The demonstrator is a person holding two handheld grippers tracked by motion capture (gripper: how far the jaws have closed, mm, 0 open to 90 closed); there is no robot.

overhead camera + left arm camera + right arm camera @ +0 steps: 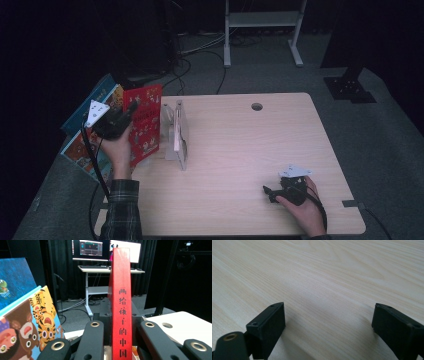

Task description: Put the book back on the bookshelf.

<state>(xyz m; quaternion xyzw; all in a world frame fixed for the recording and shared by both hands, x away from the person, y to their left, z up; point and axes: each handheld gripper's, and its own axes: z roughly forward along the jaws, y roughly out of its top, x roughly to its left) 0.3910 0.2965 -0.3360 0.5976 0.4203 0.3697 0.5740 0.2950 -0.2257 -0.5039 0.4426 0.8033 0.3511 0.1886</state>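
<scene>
Left gripper: I've got it clamped on the spine of the red book. In the left gripper view the red spine stands straight up between my two black jaws, with dark Chinese characters running down it.
Red book spot: upright at the table's left edge, just left of the bookend, cover facing the high camera.
Right gripper: parked low at the near right of the table, jaws spread with nothing between them, just bare wood underneath in its own view.
Bookend: pale metal piece standing left of centre on the table, close beside the red book.
Other books: a tiger-and-bear picture book and a blue one leaning behind it, both off the left edge of the table.
Table: light wood grain, rounded corners, a cable hole near the far edge.
Room: pretty dark, black curtains all round, grey carpet, cables snaking across the floor behind the table. There's a white desk at the back with lit monitors on it.
</scene>
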